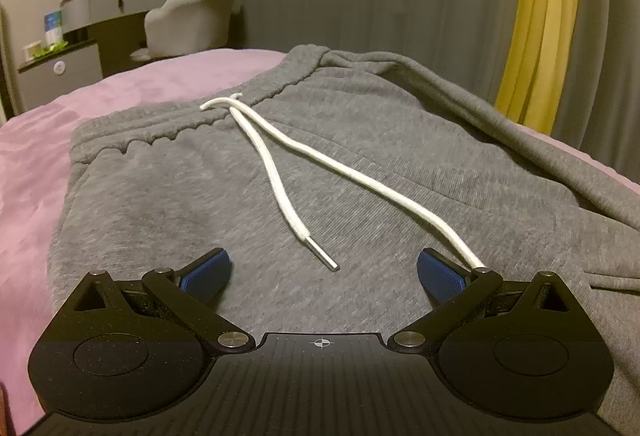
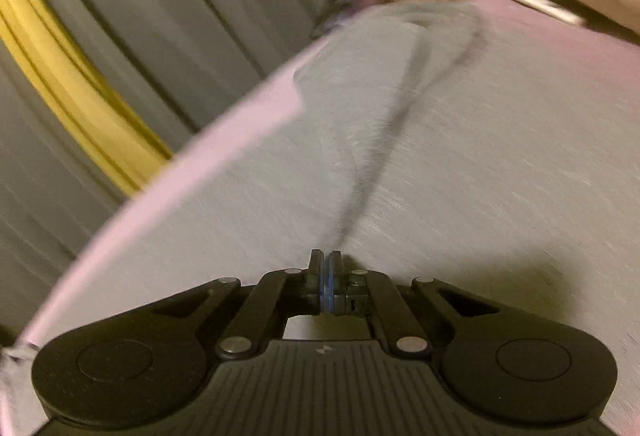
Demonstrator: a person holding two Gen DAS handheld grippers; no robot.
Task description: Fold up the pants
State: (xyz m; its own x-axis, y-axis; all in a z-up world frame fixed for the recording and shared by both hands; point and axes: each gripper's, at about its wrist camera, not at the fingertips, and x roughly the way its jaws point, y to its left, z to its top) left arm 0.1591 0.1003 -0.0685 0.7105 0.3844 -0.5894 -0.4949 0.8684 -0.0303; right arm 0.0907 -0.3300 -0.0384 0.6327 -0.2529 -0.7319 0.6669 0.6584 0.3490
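Motion blur smears the grey knit pants [image 2: 460, 156] in the right wrist view. One white drawstring [image 1: 360, 172] end is hidden behind the left tool's [image 1: 324, 272] blue pad [image 1: 440, 274].

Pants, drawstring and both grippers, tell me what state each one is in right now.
Gray pants: spread on the pink bedspread, waistband away from the camera, right side bunched into a ridge.
White drawstring: loose, both ends trailing across the front.
Left gripper: open, over the fabric, holding nothing.
Right gripper: shut; the view is too blurred to tell whether it pinches fabric.
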